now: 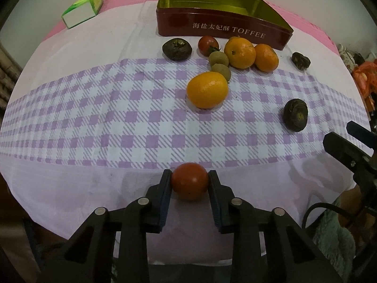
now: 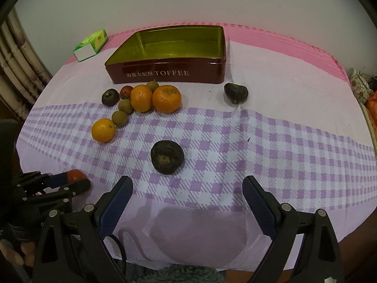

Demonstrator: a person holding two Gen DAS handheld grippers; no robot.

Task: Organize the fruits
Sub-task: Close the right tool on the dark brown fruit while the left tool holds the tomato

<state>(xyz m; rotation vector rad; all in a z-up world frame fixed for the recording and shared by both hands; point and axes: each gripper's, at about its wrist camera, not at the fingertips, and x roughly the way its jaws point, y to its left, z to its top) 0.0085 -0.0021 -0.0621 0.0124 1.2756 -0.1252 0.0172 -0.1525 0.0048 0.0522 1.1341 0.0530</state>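
Tomato [image 1: 190, 180] between left hand-held gripper [image 1: 190, 184] pads

Red-brown rectangular toffee tin [image 2: 174, 70]: painted metal outside with a soft sheen, its gold interior glossy and reflective; the checked lilac-and-white tablecloth [image 1: 94, 122] is matt woven fabric, lightly creased, and the green-and-white small carton [image 1: 82, 9] looks like matt card. Small red tomato [image 1: 190, 181] is smooth-skinned with a dull shine, the oval orange citrus fruit [image 1: 207, 89] glossy and finely pitted, the dark brown wrinkled fruit [image 2: 167, 156] rough and matt. Black left gripper [image 1: 190, 184] and black right gripper [image 2: 187, 198] look like matt hard plastic with bright metal pins, and the blue finger pads [image 2: 258, 205] show a knurled, rubbery texture.
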